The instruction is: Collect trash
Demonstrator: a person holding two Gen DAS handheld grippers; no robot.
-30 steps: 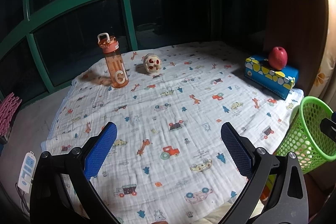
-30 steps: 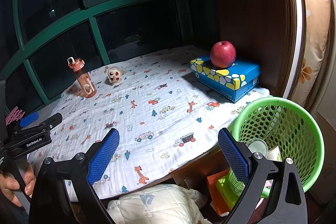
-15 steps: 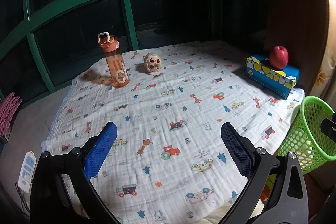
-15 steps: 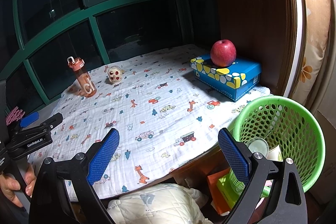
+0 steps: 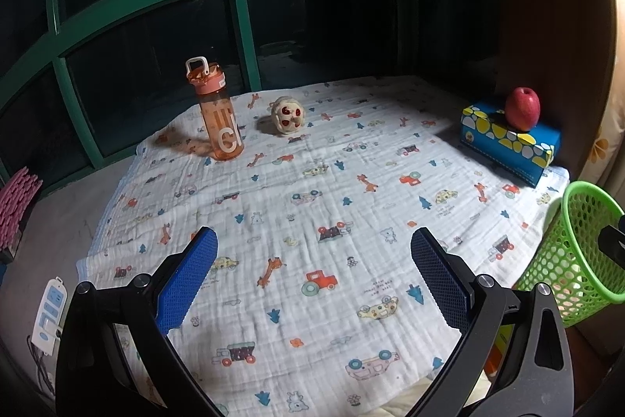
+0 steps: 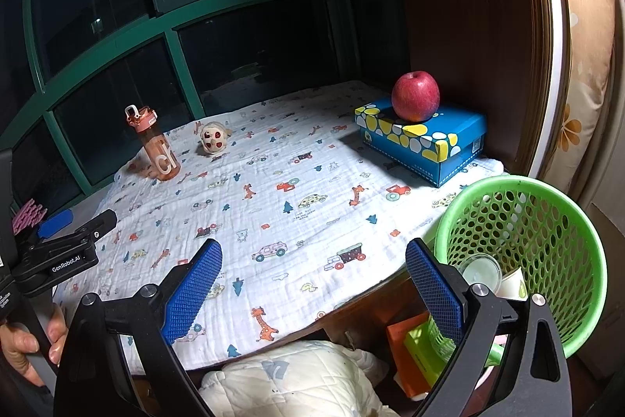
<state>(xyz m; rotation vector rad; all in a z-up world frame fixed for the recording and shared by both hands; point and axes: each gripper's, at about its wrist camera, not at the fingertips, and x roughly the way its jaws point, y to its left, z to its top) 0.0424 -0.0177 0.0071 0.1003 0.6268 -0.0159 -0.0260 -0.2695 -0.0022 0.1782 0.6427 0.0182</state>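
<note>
"GenRobot.AI" on left hand-held gripper (image 6: 74,225); bottle (image 5: 216,112) "CI"

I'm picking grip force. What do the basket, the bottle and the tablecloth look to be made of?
Basket: glossy green plastic, going by the moulded perforated wall and smooth rim.
Bottle: translucent orange plastic, probably hard; light passes through it, and the lid looks opaque.
Tablecloth: soft matte woven cotton or muslin, by its fine crinkles; the fibre is uncertain.
</note>
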